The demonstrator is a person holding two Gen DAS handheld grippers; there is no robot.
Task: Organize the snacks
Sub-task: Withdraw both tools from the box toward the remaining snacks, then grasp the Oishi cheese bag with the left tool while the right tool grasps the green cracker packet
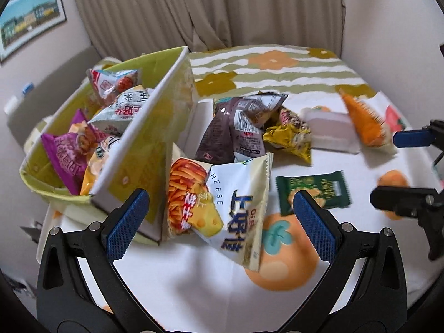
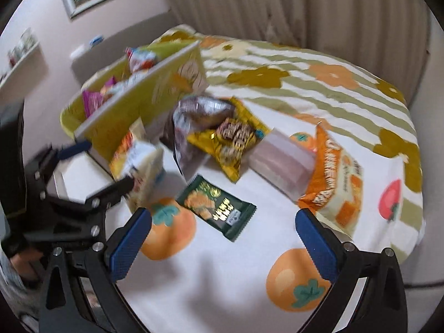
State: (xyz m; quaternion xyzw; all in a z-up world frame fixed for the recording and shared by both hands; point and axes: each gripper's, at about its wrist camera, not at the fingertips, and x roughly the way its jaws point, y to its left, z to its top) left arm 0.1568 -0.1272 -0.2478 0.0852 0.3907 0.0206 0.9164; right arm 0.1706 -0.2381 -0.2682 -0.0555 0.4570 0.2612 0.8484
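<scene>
A green storage box [image 1: 155, 127] holds several snack bags at the table's left; it also shows in the right wrist view [image 2: 125, 105]. A cheese-stick bag [image 1: 222, 208] leans against the box, between my open left gripper's [image 1: 220, 222] fingers. A dark green packet [image 1: 313, 191] lies flat; in the right wrist view [image 2: 219, 208] it lies ahead of my open, empty right gripper [image 2: 222, 238]. Brown bags [image 1: 236, 130], a yellow bag [image 1: 291, 136], a white-pink pack [image 1: 330, 130] and an orange bag [image 1: 366, 122] lie behind.
The table carries a white cloth with orange fruit prints and green stripes [image 1: 277, 263]. Beige curtains [image 1: 208, 8] hang behind. A framed picture [image 1: 30, 16] hangs on the left wall. The right gripper [image 1: 410, 172] shows at the left wrist view's right edge.
</scene>
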